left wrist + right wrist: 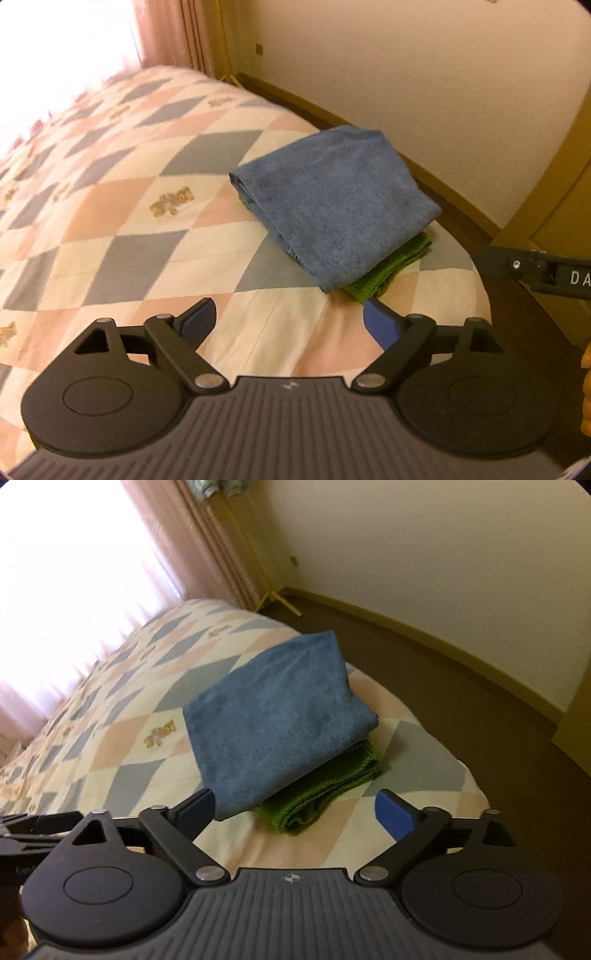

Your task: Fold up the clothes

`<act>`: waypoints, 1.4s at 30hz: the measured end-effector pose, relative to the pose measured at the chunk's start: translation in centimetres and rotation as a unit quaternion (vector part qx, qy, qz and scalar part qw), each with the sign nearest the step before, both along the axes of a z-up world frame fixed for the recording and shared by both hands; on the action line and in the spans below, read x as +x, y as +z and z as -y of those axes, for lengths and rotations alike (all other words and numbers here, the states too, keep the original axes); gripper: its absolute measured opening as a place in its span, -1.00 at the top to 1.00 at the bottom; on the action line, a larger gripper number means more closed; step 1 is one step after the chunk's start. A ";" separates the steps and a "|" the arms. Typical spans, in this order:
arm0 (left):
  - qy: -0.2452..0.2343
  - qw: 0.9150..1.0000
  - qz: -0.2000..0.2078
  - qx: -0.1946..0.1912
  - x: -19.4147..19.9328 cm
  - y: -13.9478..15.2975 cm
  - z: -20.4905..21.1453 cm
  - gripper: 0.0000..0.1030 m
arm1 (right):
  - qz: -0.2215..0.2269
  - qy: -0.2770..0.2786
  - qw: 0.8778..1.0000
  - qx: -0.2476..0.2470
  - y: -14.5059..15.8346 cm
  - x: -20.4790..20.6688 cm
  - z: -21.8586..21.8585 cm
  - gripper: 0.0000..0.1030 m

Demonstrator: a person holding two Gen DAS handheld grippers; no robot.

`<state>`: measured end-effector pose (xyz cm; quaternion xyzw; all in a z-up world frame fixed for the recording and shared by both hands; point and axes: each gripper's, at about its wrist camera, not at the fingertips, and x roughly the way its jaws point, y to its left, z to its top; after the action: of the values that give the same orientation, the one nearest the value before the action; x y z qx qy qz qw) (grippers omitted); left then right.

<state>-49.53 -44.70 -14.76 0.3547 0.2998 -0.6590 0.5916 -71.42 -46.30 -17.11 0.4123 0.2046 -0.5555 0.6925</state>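
Note:
A folded blue towel (332, 203) lies on top of a folded green towel (391, 266) near the corner of the bed. My left gripper (291, 321) is open and empty, just short of the stack's near edge. In the right wrist view the blue towel (277, 723) covers most of the green towel (325, 790). My right gripper (295, 808) is open and empty, its fingers either side of the stack's near corner, not touching it. The right gripper's body (539, 275) shows at the right edge of the left wrist view.
The bed (129, 221) has a quilt of pink, cream and grey diamonds with bear prints. The bed edge (461, 768) falls off to a brown floor (461, 686) on the right. A pale wall (424, 74) and pink curtains (192, 539) stand beyond.

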 end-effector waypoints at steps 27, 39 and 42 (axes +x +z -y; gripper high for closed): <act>0.036 0.998 0.016 -0.058 2.1 9.7 -11.4 -0.99 | -0.050 -0.010 0.998 -0.033 8.8 3.6 -12.8 -0.97; 0.053 0.994 0.058 -0.071 1.0 12.0 -12.1 -0.99 | -0.067 -0.004 0.997 -0.024 11.5 4.5 -12.8 -1.00; 0.059 0.996 0.051 -0.048 0.9 11.8 -11.2 -0.99 | -0.071 0.005 0.997 -0.022 11.6 4.3 -12.1 -1.00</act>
<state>-48.62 -33.49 -2.97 0.3412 0.2576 -0.6177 0.6600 -67.09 -34.19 -5.53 0.3552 0.2433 -0.5845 0.6878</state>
